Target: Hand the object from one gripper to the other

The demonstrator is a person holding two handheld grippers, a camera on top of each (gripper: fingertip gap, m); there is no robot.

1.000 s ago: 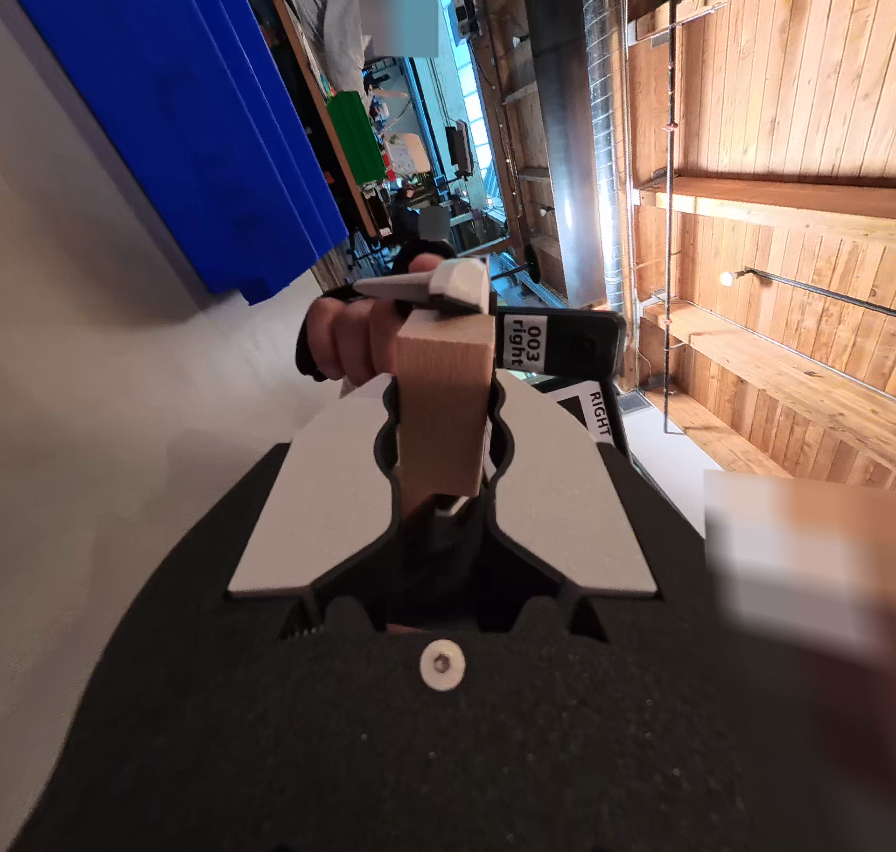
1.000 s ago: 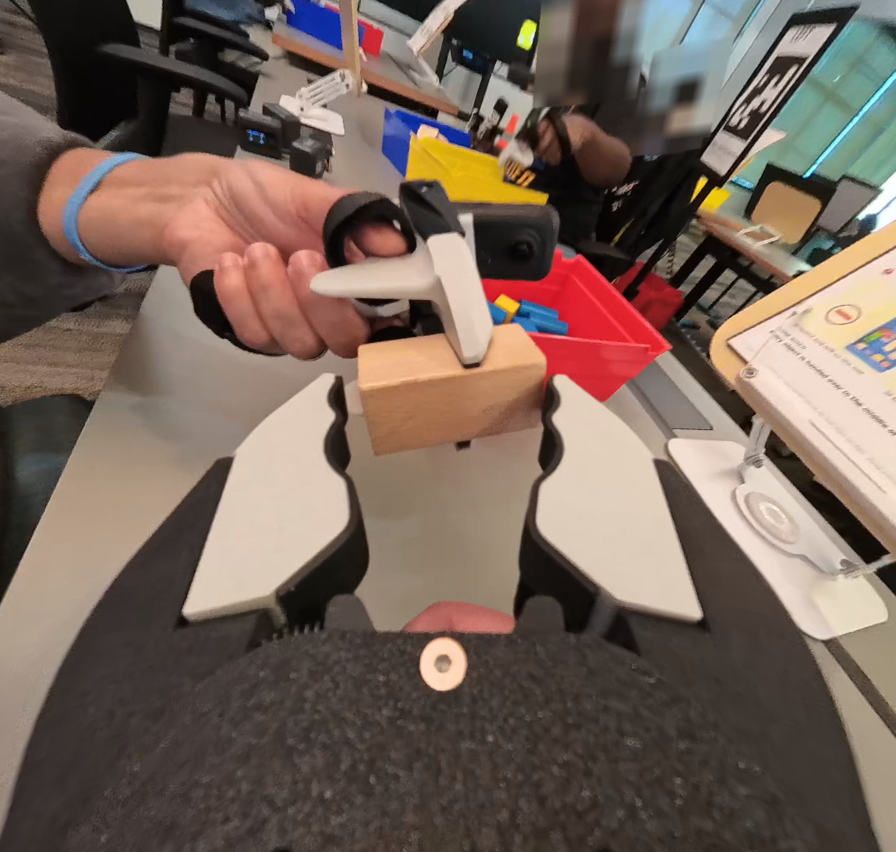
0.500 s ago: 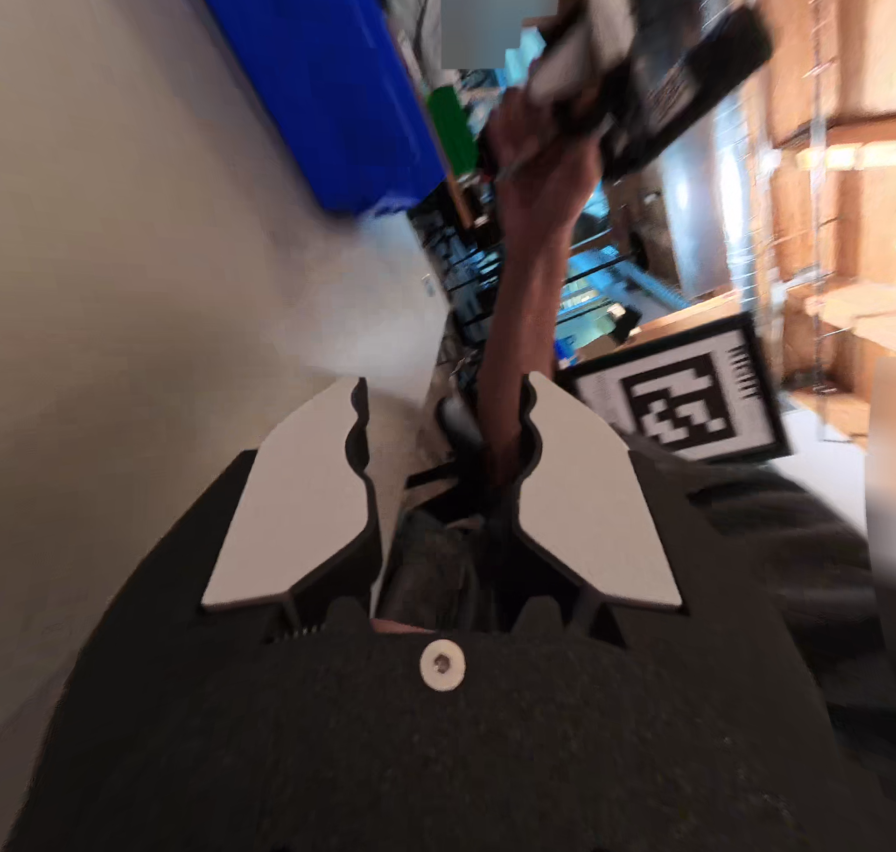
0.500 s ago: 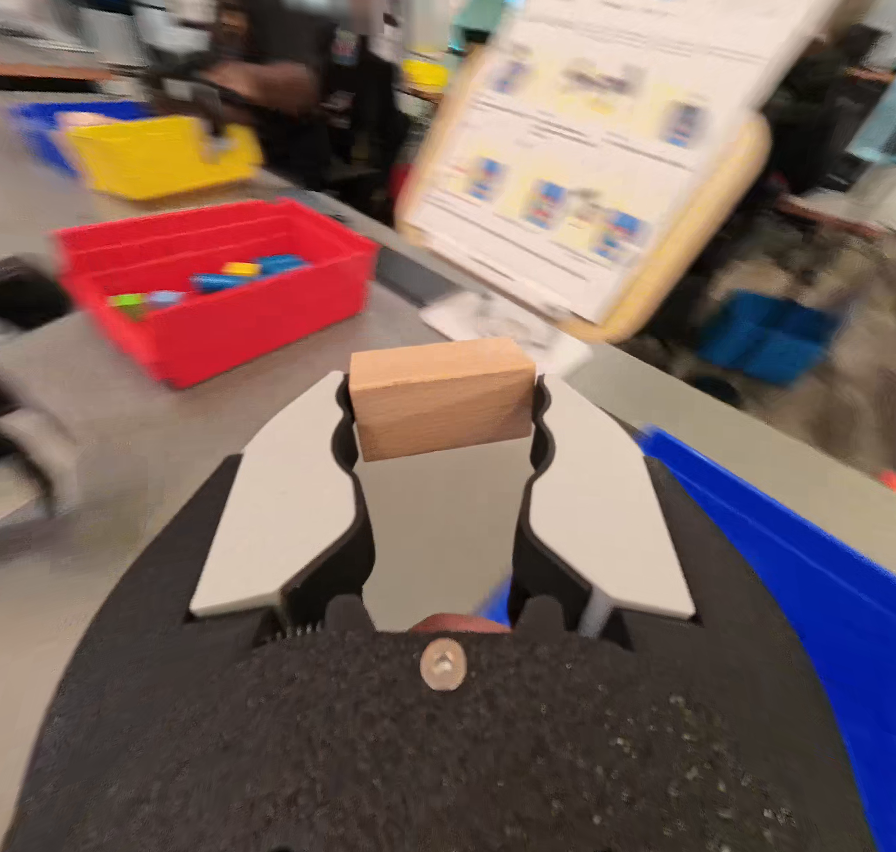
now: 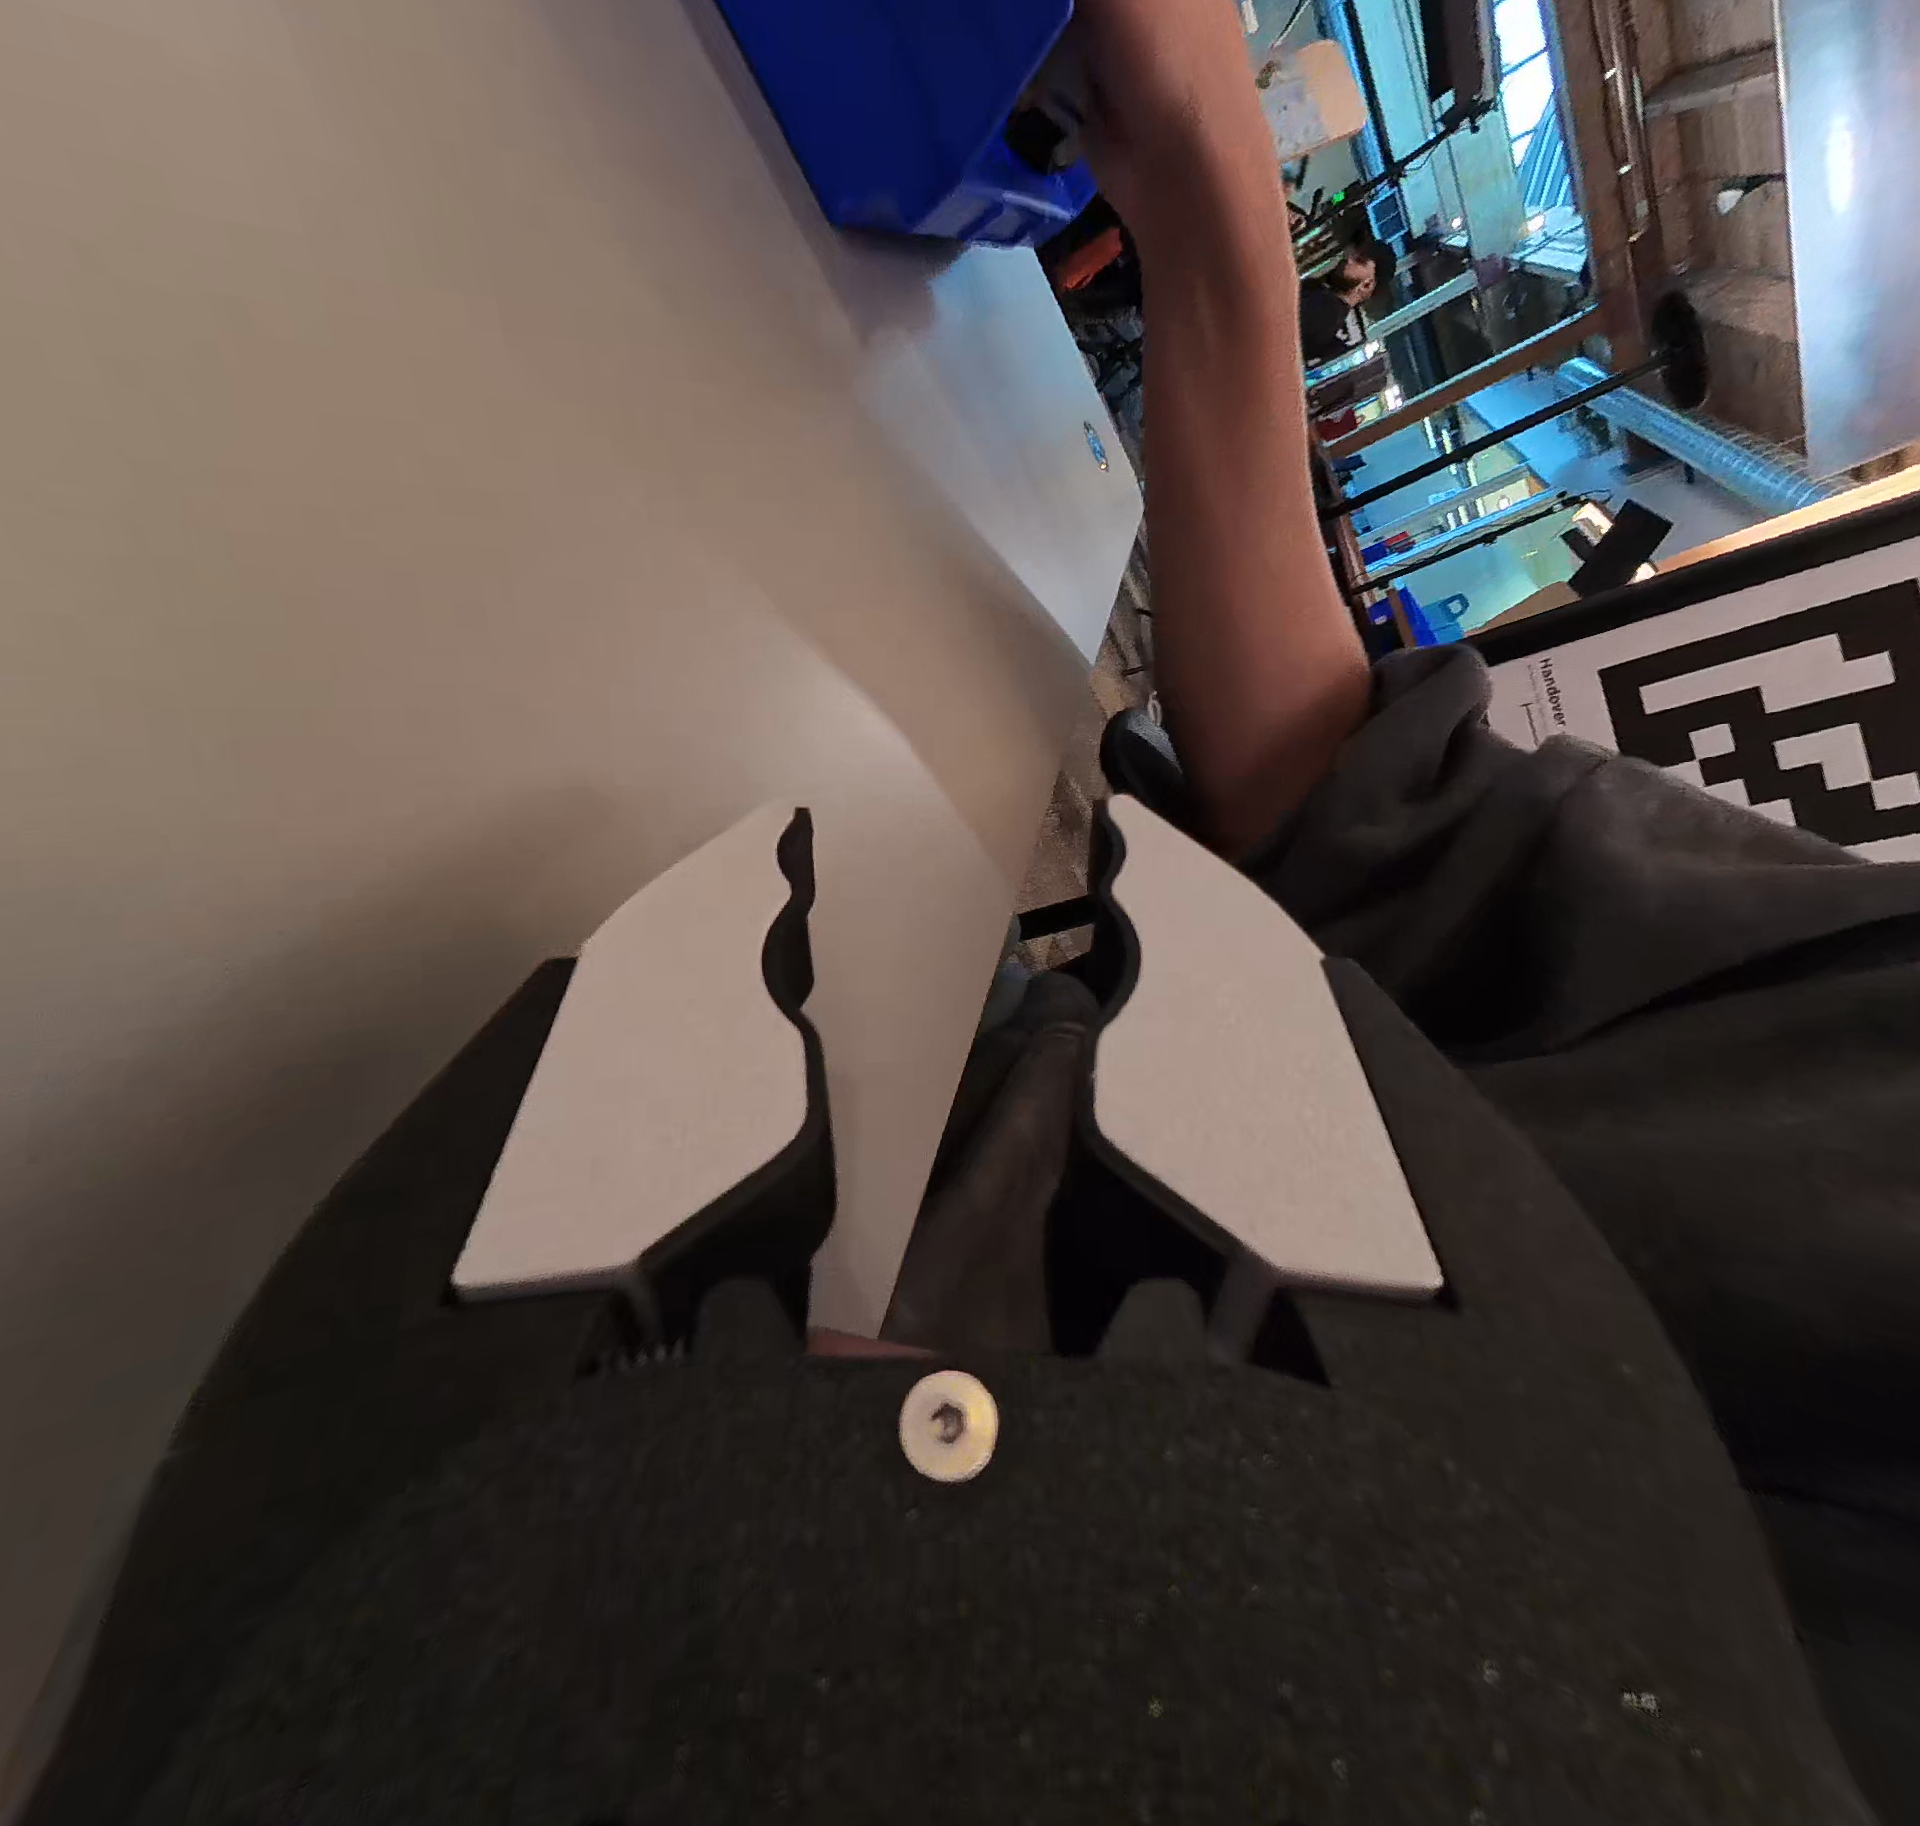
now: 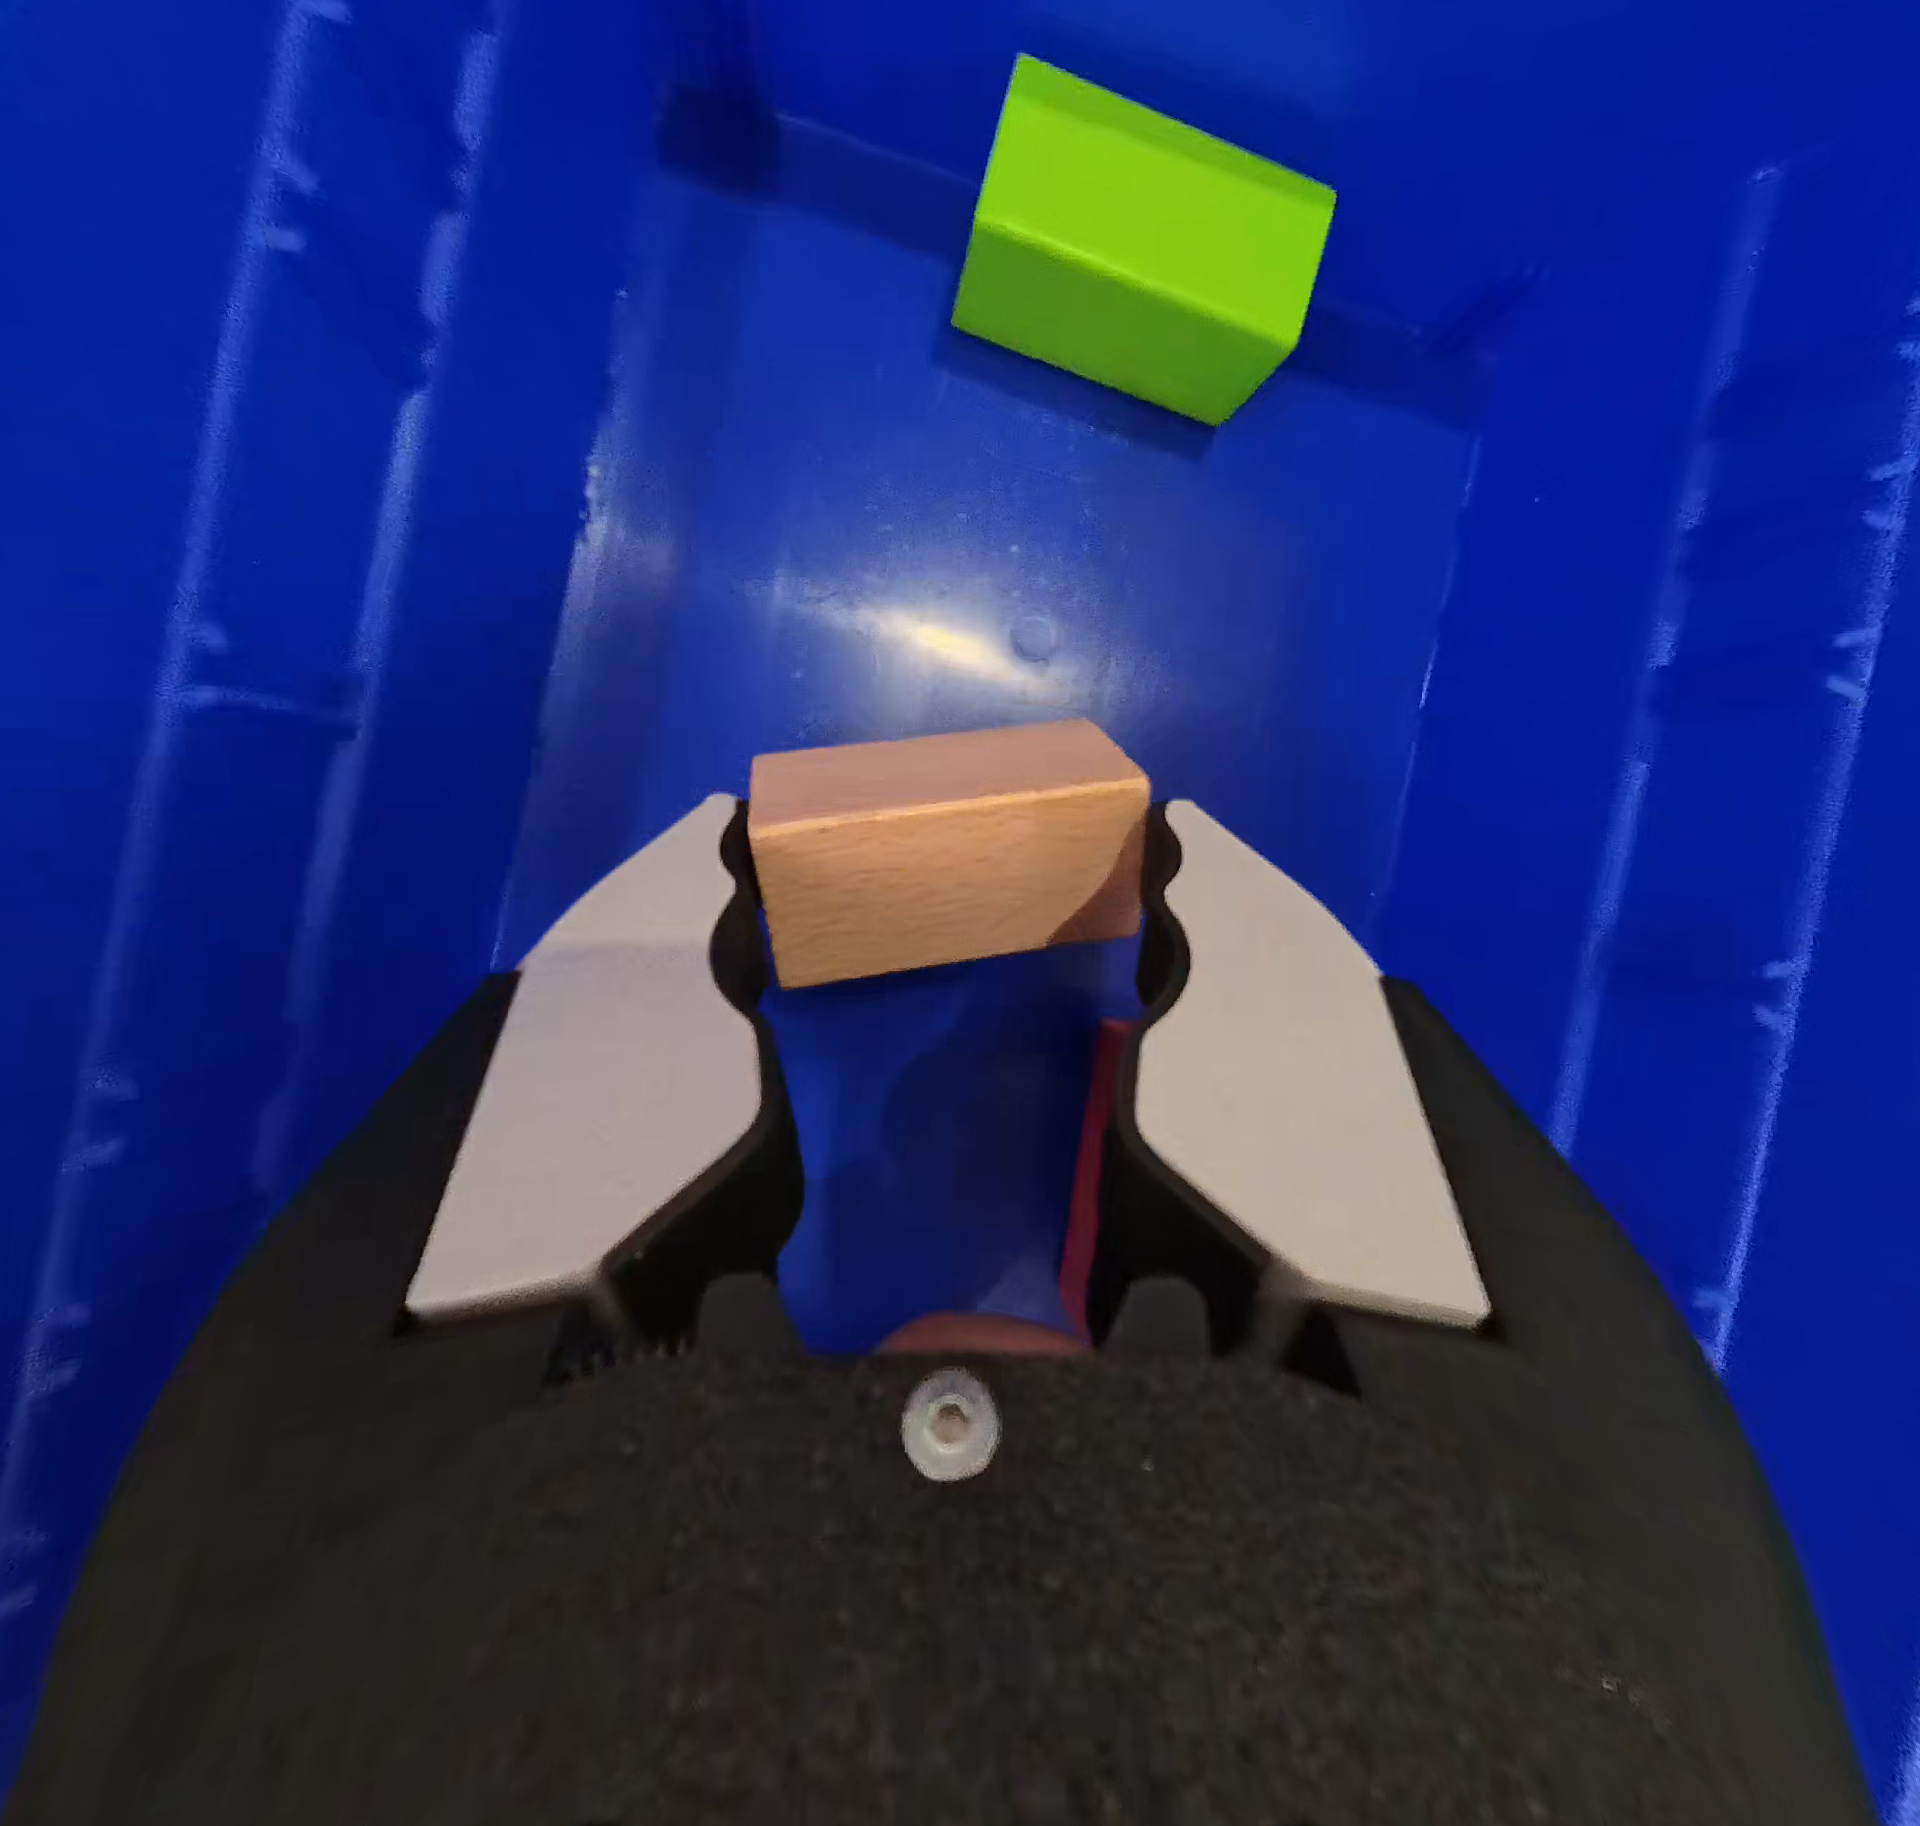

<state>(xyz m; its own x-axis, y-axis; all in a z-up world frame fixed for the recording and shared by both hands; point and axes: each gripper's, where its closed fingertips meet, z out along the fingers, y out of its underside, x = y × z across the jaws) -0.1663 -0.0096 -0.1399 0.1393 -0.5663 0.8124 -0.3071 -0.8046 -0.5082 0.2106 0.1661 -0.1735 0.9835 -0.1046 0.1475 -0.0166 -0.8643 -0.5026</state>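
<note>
1. One pale grey worktop (image 5: 436,446) fills the left wrist view, tipped sideways by the camera's angle, with a single blue bin (image 5: 914,62) standing on it at the far end.
2. The right wrist view looks down into the blue bin (image 6: 312,529), whose ribbed walls and floor fill the frame; a second ago this camera faced across the room at a red tray and a poster board.
3. Two blocks lie loose or partly seen in the bin: one lime-green block (image 6: 1141,241) resting against the far wall, and one sliver of a red piece (image 6: 1091,1168) showing beside the right finger, its shape hard to make out.
4. A bare forearm (image 5: 1205,374) reaches past the bin's corner in the left wrist view, a dark grey sleeve (image 5: 1558,945) bunched at the elbow.
5. The right tool (image 6: 945,820) is closed on the one wooden block (image 6: 940,846), gripped end to end between its fingertips and hanging above the bin floor, well short of the green block.
6. The left tool (image 5: 951,831) stands parted and empty; a second ago it held this same wooden block, so the handover is done.
</note>
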